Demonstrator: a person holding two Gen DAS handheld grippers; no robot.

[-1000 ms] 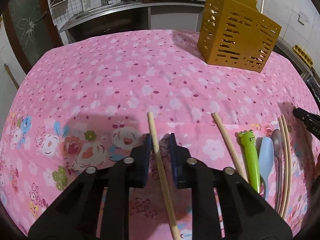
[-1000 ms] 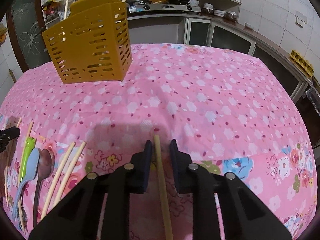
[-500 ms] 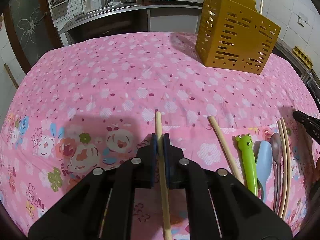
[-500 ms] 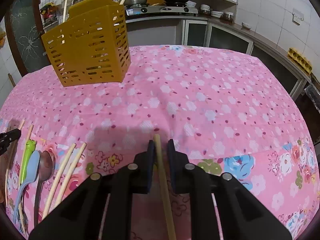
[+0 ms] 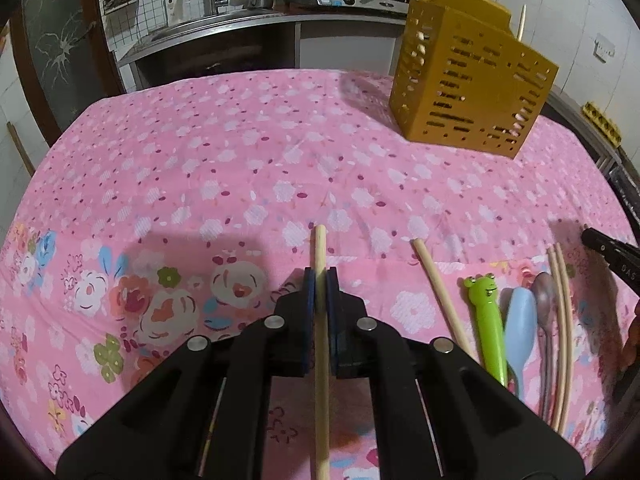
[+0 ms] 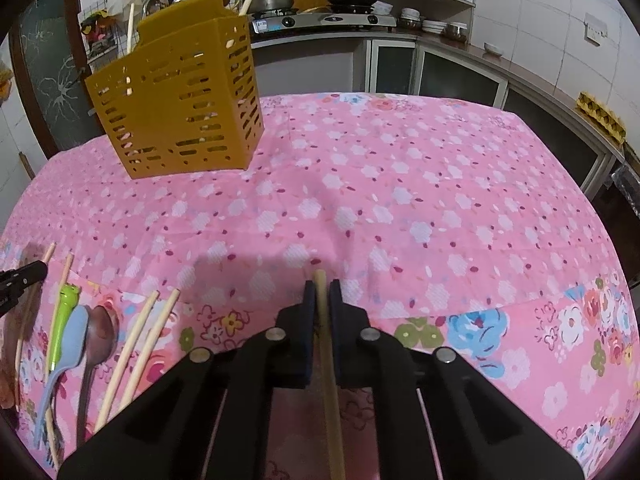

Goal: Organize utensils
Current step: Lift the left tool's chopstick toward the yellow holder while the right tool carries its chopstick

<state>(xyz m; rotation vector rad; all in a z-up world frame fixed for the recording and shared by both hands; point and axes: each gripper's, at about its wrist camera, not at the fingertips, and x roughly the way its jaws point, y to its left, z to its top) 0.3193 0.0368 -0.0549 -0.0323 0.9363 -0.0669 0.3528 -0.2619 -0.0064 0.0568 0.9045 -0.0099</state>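
Note:
My left gripper [image 5: 320, 276] is shut on a pale wooden chopstick [image 5: 320, 248] just above the pink floral tablecloth. My right gripper [image 6: 321, 286] is shut on another wooden chopstick [image 6: 320, 280]. A yellow slotted utensil holder [image 5: 472, 80] stands at the far right in the left wrist view and at the far left in the right wrist view [image 6: 180, 100], with two chopsticks standing in it. Between the grippers lie a loose chopstick [image 5: 438, 292], a green frog-handled utensil [image 5: 488, 320], a blue spoon [image 5: 520, 328], a dark spoon [image 5: 546, 300] and a chopstick pair [image 5: 562, 320].
The pink floral tablecloth [image 5: 240, 160] covers the table. A kitchen counter with a stove and pots [image 6: 328, 12] runs behind it. The tip of the other gripper shows at the right edge of the left wrist view [image 5: 612, 252].
Both grippers have closed from open onto their chopsticks and risen slightly. The views have drawn back a little from the table.

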